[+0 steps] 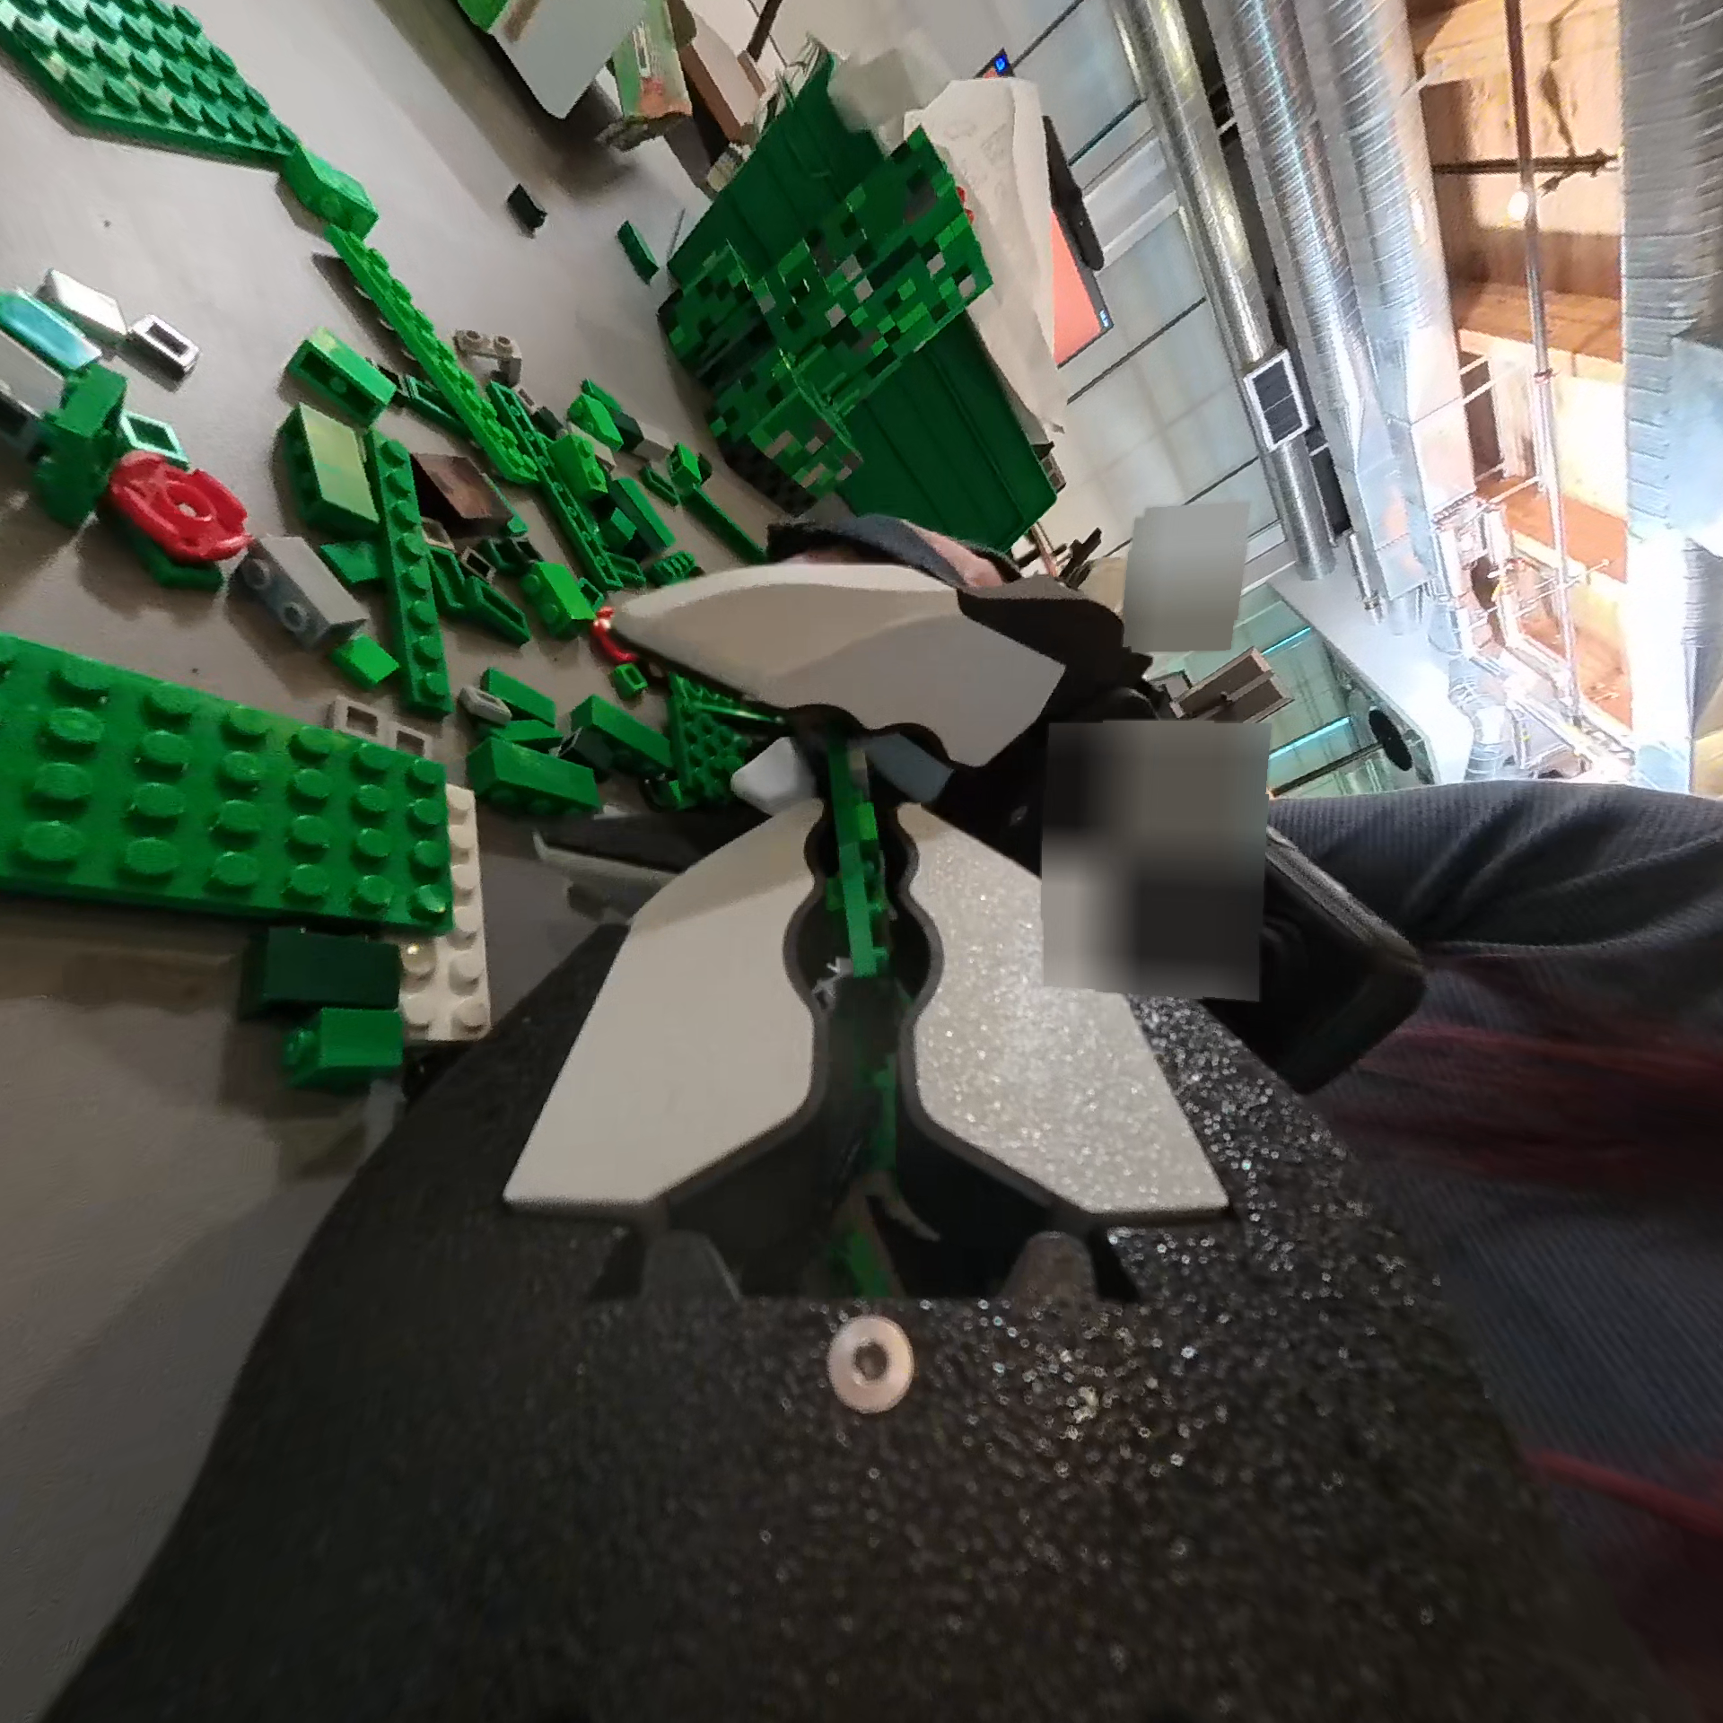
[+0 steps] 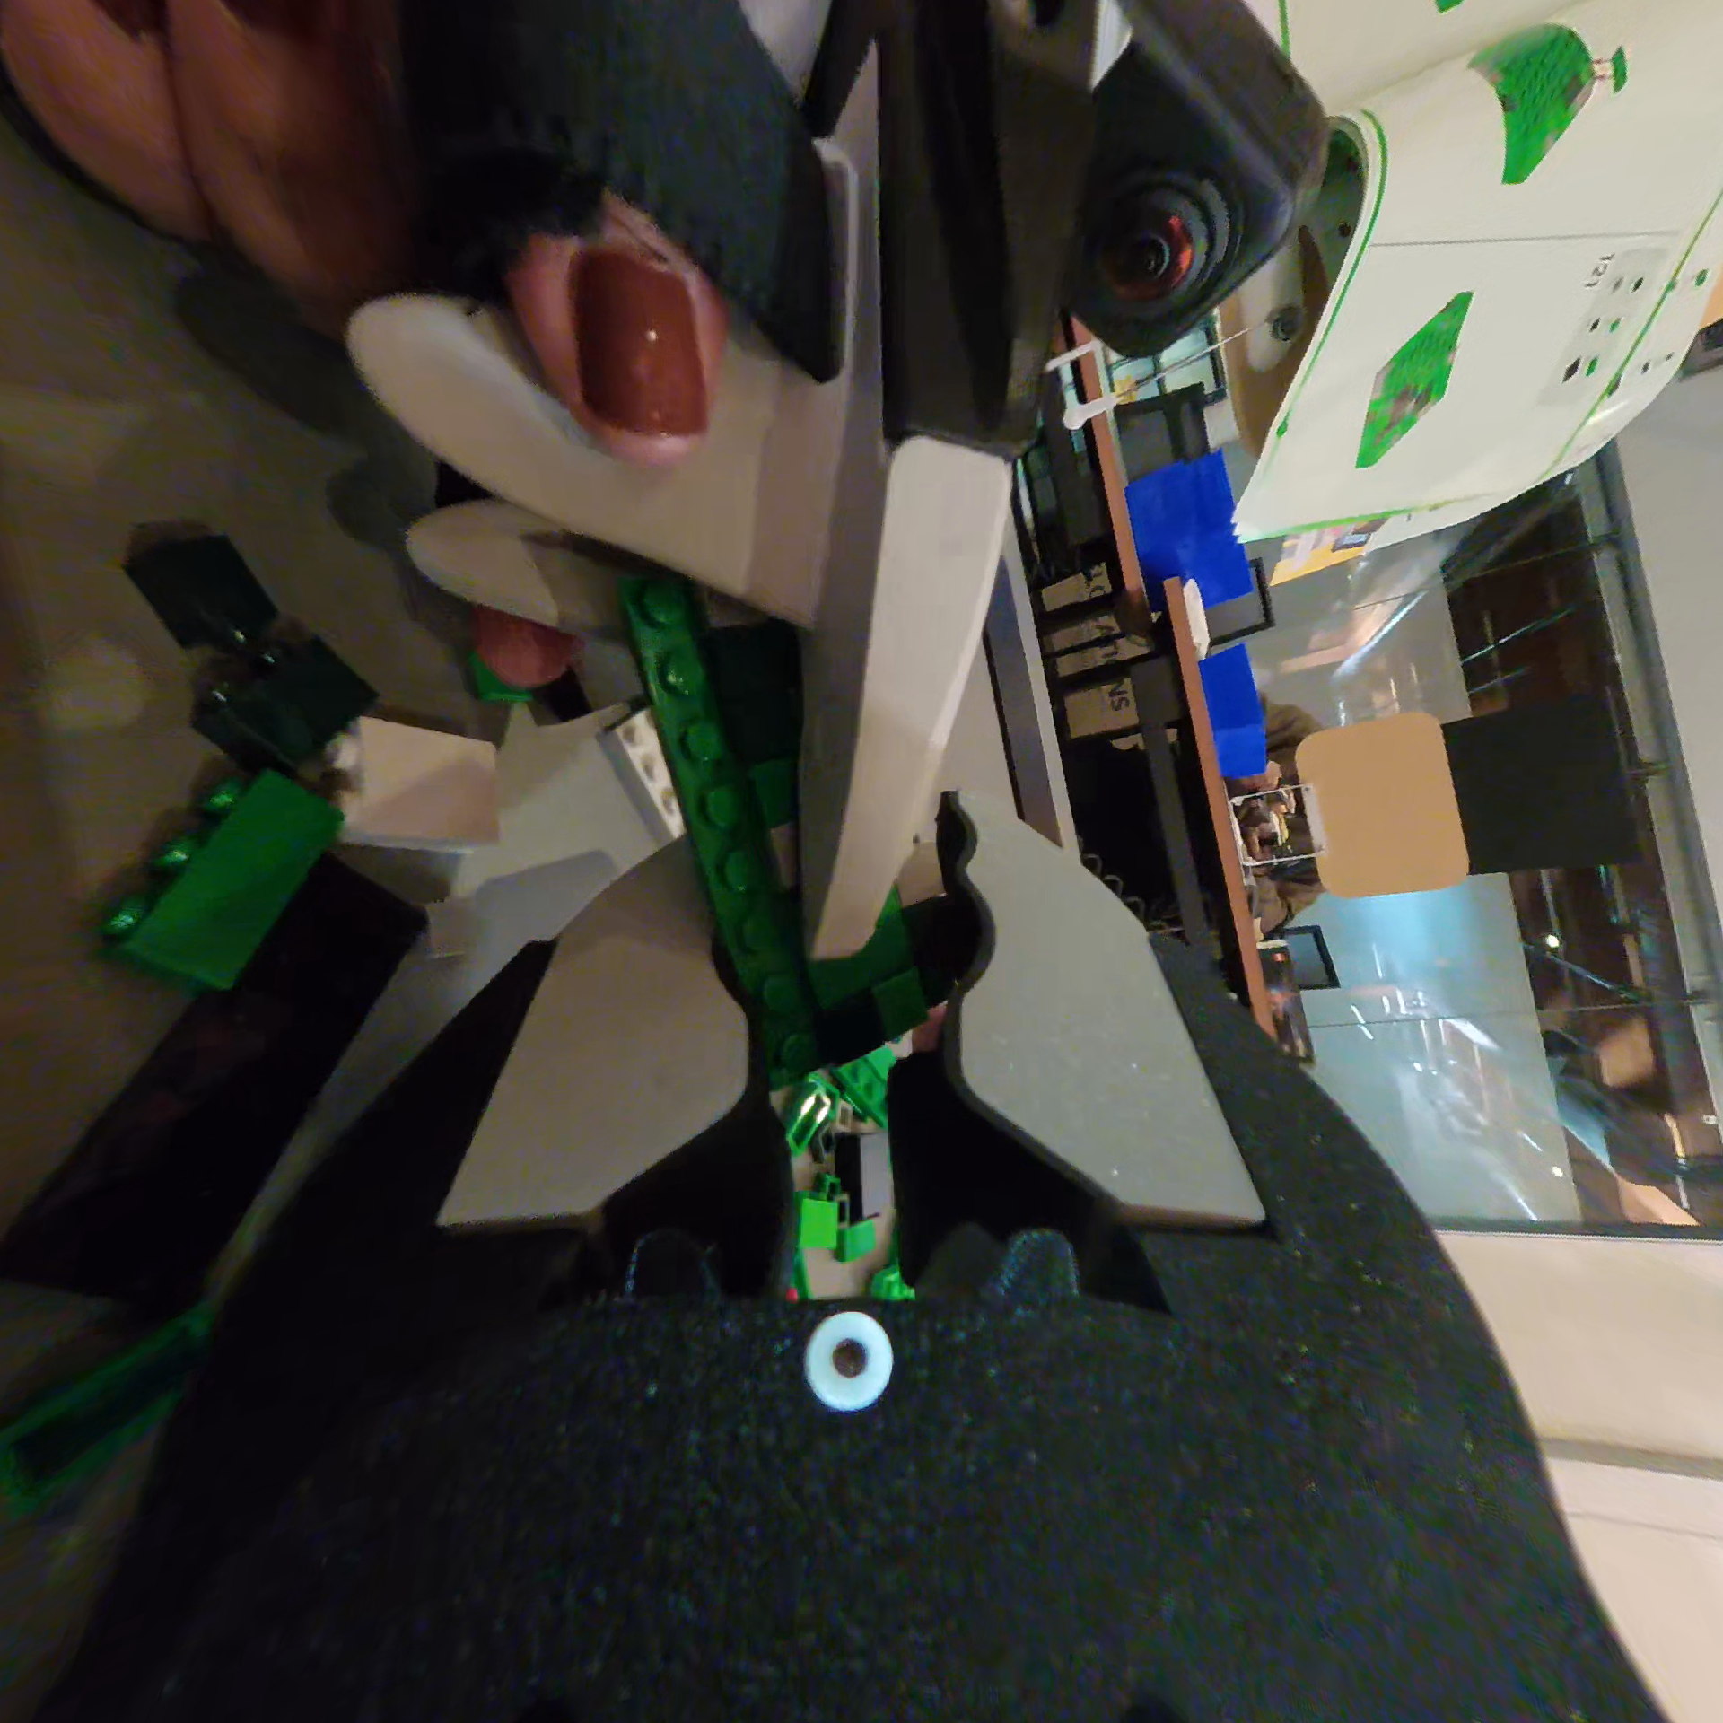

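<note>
— Where's the piece?
— My left hand-held gripper (image 1: 853, 895) and right hand-held gripper (image 2: 844, 970) both clench the thin green studded plastic strip (image 2: 737, 839) edge-on above the bench (image 1: 186, 1165).
— Handling?
— Light, stiff, slick, I'd judge — grip its flat faces.

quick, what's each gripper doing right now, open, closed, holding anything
Left gripper: shut on the green brick assembly.
Right gripper: shut on the same green brick assembly, from the other side.

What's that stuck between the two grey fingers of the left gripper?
A thin green brick assembly, seen edge-on in the left wrist view, pinched between the left gripper's fingers.
</note>
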Tool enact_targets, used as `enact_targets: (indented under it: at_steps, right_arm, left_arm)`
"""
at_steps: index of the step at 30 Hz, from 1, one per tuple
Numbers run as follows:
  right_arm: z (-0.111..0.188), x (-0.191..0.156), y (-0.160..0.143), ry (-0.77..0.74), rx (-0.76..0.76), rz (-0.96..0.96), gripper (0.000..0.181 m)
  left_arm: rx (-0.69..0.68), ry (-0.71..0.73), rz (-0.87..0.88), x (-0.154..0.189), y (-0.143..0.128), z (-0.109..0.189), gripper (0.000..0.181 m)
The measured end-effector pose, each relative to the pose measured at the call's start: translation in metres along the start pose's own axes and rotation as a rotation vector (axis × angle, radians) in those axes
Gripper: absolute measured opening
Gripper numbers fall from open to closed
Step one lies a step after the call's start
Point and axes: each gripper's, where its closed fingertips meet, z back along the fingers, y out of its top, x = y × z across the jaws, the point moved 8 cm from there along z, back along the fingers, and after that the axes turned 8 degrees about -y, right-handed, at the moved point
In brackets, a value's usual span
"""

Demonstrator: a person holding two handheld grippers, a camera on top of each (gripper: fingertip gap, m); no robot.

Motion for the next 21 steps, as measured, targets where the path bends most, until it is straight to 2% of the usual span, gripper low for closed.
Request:
enact_targets:
  at_steps: [1,5,9,19,21]
  right_arm:
    - [0.000,0.000,0.000,0.006,0.006,-0.013,0.035]
    - [-0.001,-0.002,-0.002,0.066,-0.020,-0.049,0.044]
    - [-0.001,-0.003,-0.003,0.105,-0.038,-0.039,0.041]
    - [-0.005,0.003,0.005,-0.175,-0.064,0.255,0.034]
    - [-0.005,0.003,0.009,-0.285,-0.060,0.387,0.030]
  left_arm:
    - [-0.008,0.009,-0.012,0.000,0.000,0.000,0.008]
    - [-0.037,0.066,-0.062,0.001,-0.001,-0.001,0.007]
    - [-0.068,0.125,-0.132,0.002,-0.001,-0.004,0.007]
    - [0.047,0.042,-0.014,-0.001,0.005,0.003,0.008]
    - [0.117,-0.033,0.068,-0.002,0.007,0.006,0.007]
